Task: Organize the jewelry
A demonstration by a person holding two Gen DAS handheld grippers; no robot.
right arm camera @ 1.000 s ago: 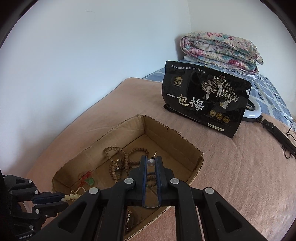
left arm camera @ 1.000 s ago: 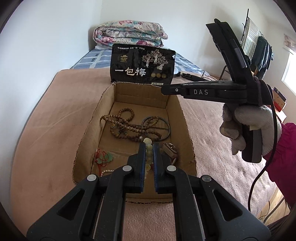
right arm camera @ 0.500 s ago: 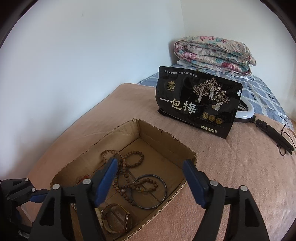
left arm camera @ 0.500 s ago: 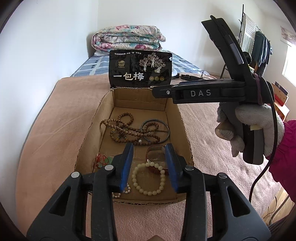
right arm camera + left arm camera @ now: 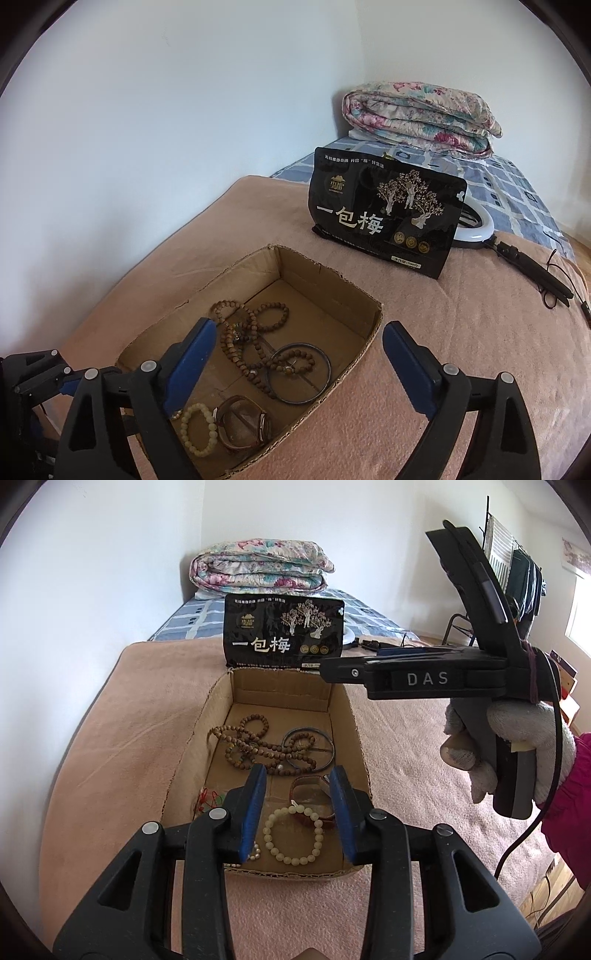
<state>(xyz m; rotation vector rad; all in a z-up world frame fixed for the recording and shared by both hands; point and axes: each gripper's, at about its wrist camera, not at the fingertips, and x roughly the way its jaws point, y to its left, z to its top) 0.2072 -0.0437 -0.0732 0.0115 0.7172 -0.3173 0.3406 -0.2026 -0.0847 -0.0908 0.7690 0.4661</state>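
Observation:
A cardboard box (image 5: 280, 692) lies on the pink blanket. My left gripper (image 5: 298, 775) stands open over the box's near end, nothing between its pads. Below it lies a white bead bracelet (image 5: 291, 860) beside a brown watch-like band (image 5: 295, 786). Further in are a brown bead necklace (image 5: 258, 749), a dark bangle (image 5: 308, 729) and a red-green charm (image 5: 210, 797). My right gripper (image 5: 299, 326) hovers above the box (image 5: 332, 291), its jaws opening wide and empty; the bangle (image 5: 325, 358) and white bracelet (image 5: 186, 435) lie beneath.
A black snack bag (image 5: 384, 214) stands behind the box. A ring light (image 5: 480, 225) with its stand (image 5: 535, 273) lies to the bag's right. A folded quilt (image 5: 417, 114) sits at the far end by the wall. A clothes rack (image 5: 517, 565) stands at the right.
Both grippers went from shut to open. The white bead bracelet left my left gripper's pads and now lies in the box. The right gripper rose a little.

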